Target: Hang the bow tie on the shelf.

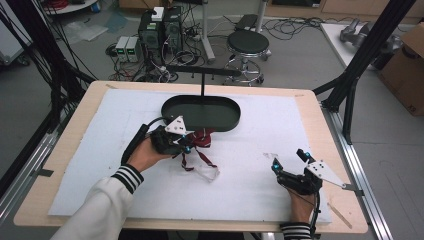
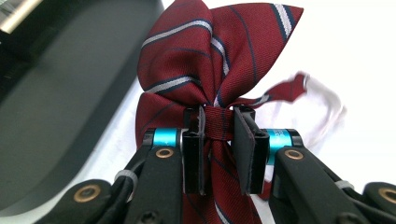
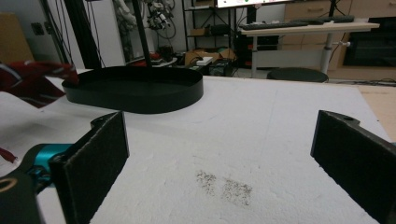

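The left gripper (image 2: 218,140) jaws pinch the striped bow tie (image 2: 210,65) at its knot; the slippery fabric could slide free. The right gripper (image 1: 290,161) rests with jaws wide open, holding nothing.

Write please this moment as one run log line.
left tongs: shut on bow tie knot | right tongs: open, over white mat | black tray: beside bow tie

Bow tie (image 2: 210,70) pinched at its knot between left gripper (image 2: 218,140) fingers (image 2: 194,154), tray (image 1: 201,113) just beyond them. Right gripper (image 1: 291,160) fingers (image 3: 91,163) wide apart over bare mat (image 3: 261,135), tray ahead-left.
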A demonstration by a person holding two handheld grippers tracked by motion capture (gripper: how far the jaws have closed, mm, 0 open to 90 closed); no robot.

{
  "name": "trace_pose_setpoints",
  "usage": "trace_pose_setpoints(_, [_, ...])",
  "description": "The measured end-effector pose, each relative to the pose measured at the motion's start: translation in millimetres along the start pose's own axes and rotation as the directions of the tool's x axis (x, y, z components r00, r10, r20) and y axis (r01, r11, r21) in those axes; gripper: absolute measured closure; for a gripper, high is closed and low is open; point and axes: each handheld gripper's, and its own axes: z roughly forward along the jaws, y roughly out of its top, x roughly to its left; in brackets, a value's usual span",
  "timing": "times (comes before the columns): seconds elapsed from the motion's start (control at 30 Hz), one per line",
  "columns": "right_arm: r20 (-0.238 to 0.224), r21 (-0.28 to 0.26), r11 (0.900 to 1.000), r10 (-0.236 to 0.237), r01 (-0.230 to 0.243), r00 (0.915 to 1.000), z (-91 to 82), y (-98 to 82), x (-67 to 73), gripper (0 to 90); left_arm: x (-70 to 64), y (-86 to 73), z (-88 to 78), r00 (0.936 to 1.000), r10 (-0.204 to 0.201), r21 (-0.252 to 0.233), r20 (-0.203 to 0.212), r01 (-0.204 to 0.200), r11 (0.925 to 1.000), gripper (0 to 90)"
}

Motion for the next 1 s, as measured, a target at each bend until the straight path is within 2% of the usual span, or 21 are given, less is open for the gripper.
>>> trace_pose_setpoints(0.03, [0.000,-0.001,1.000,-0.002,0.002,1.0000,0.0,0.0,0.0,3.2,1.5,0.7,-5.1,0.9997,-0.015,-0.032,-0.018,0.015,0.9994,74.4])
trace_pose_setpoints(0.07, [0.000,-0.001,1.000,-0.001,0.001,1.0000,0.0,0.0,0.1,3.2,1.5,0.7,-5.1,0.9997,-0.015,-0.032,-0.018,0.015,0.9994,74.4])
trace_pose_setpoints(0.13, [0.001,-0.001,1.000,-0.002,0.002,1.0000,0.0,0.1,0.0,3.2,5.2,2.7,-14.6,0.9982,-0.037,-0.088,-0.047,0.033,0.9956,74.4])
trace_pose_setpoints(0.2, [0.001,0.000,1.000,-0.003,0.003,1.0000,0.0,0.0,0.0,3.2,6.0,3.0,-16.7,0.9974,-0.048,-0.104,-0.054,0.042,0.9936,74.4])
trace_pose_setpoints(0.23, [0.001,0.000,1.000,-0.004,0.004,1.0000,0.0,0.0,0.0,3.1,9.4,4.0,-23.8,0.9943,-0.076,-0.152,-0.074,0.065,0.9863,74.4])
trace_pose_setpoints(0.3, [0.000,0.002,1.000,-0.001,0.001,1.0000,-0.1,0.0,0.4,3.2,12.2,3.9,-29.7,0.9913,-0.103,-0.194,-0.083,0.085,0.9772,74.4])
trace_pose_setpoints(0.37, [0.002,-0.001,1.000,-0.005,0.005,1.0000,0.0,0.0,0.1,3.1,16.4,3.2,-38.7,0.9842,-0.142,-0.253,-0.105,0.112,0.9610,74.4])
trace_pose_setpoints(0.4, [0.002,-0.001,1.000,-0.005,0.005,1.0000,0.0,0.0,0.1,3.1,16.4,3.2,-38.7,0.9842,-0.142,-0.253,-0.105,0.112,0.9610,74.4])
trace_pose_setpoints(0.7, [0.001,0.003,1.000,0.001,-0.001,1.0000,-0.3,0.0,0.7,3.2,28.3,0.0,-63.4,0.9696,-0.197,-0.334,-0.145,0.140,0.9320,74.4])
trace_pose_setpoints(0.87, [0.002,-0.001,1.000,-0.005,0.005,1.0000,0.0,0.0,0.3,3.1,33.9,0.4,-73.7,0.9618,-0.217,-0.360,-0.168,0.145,0.9215,74.4])
trace_pose_setpoints(1.0, [0.001,0.000,1.000,0.001,-0.001,1.0000,0.0,0.0,0.0,3.2,40.6,1.8,-79.2,0.9536,-0.238,-0.387,-0.185,0.152,0.9096,74.4])
